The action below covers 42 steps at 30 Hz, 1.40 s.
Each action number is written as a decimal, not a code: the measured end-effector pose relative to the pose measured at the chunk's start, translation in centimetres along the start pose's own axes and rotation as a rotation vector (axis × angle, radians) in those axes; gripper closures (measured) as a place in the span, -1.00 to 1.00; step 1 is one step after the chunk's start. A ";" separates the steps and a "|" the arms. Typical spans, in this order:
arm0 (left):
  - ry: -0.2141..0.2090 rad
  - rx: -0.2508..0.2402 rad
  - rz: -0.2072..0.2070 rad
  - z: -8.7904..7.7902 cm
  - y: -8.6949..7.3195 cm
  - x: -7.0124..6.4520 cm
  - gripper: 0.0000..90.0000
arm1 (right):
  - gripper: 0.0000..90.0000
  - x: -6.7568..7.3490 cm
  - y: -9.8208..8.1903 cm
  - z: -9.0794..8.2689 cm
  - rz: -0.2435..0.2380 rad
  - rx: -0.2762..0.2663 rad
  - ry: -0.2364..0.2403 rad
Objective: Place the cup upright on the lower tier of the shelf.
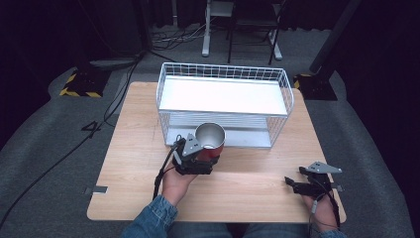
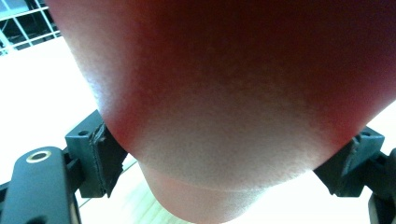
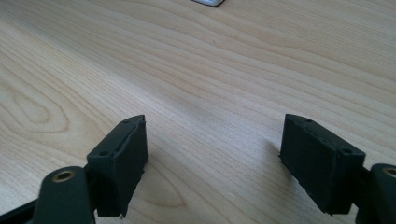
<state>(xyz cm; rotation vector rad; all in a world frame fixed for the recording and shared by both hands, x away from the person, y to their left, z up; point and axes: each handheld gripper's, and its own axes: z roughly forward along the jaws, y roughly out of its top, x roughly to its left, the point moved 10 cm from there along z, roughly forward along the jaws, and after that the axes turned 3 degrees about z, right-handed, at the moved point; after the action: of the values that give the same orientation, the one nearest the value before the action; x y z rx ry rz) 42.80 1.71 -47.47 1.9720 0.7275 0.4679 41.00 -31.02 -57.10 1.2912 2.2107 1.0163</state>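
Observation:
A red cup [image 1: 211, 148] with a shiny metal inside is upright in front of the wire rack, near the middle of the table. My left gripper [image 1: 204, 159] is shut on its red wall from the near side. In the left gripper view the cup [image 2: 224, 93] bulges between the two black pads [image 2: 106, 156], which press on its sides. My right gripper [image 1: 293, 183] lies low over the table at the front right, pointing left. Its jaws [image 3: 215, 154] stand wide open over bare wood, with nothing between them.
A white wire rack [image 1: 224, 70] with a white upper shelf stands at the back of the wooden table [image 1: 138, 148], its front side open low down. Cables, chair legs and stands sit on the grey floor beyond. A small metal tab [image 3: 208, 2] lies ahead of the right gripper.

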 end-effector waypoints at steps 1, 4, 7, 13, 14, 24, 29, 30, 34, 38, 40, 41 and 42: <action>-0.001 0.001 0.002 0.2 0.0 0.0 -0.64 | -0.47 0.0 0.0 0.0 -0.003 -0.003 -0.002; 0.002 0.007 0.010 0.9 0.0 0.1 -0.64 | -0.44 0.1 0.0 0.0 0.005 -0.005 -0.008; -0.003 0.010 0.000 1.5 0.1 0.2 -0.64 | -0.44 0.2 0.0 0.0 0.003 -0.006 -0.008; -0.001 0.016 -0.004 2.5 0.1 0.5 -0.64 | -0.44 0.1 0.0 0.0 0.003 -0.006 -0.008; 0.000 0.017 -0.005 2.7 0.1 0.6 -0.64 | -0.44 0.1 0.0 0.0 0.003 -0.006 -0.008; 0.006 0.017 -0.072 4.8 0.1 1.9 -0.64 | -0.44 0.1 0.0 0.0 0.003 -0.006 -0.008; 0.038 0.010 -0.090 5.9 0.1 2.9 -0.64 | -0.44 0.1 0.0 0.0 0.004 -0.005 -0.008; 0.048 0.010 -0.088 6.1 0.1 3.1 -0.64 | -0.44 0.1 0.0 0.0 0.004 -0.006 -0.008; 0.099 0.007 -0.063 7.2 -0.1 3.9 -0.64 | -0.44 0.1 0.0 0.0 0.004 -0.006 -0.008; 0.112 -0.017 -0.082 8.2 0.0 4.2 -0.64 | -0.44 0.1 0.0 0.0 0.003 -0.006 -0.008; 0.118 -0.030 -0.092 8.7 0.1 4.4 -0.64 | -0.44 0.1 0.0 0.0 0.004 -0.006 -0.008; 0.121 -0.033 -0.103 8.8 0.1 4.6 -0.64 | -0.44 0.1 0.0 0.0 0.005 -0.006 -0.008; 0.122 -0.037 -0.113 9.0 0.1 4.7 -0.64 | -0.44 0.1 0.0 0.0 0.005 -0.006 -0.008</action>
<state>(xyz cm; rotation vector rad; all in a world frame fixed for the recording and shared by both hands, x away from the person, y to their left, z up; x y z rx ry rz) 51.70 -1.11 -51.54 1.8690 0.8965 0.5329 40.91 -30.91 -57.07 1.2961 2.1979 1.0176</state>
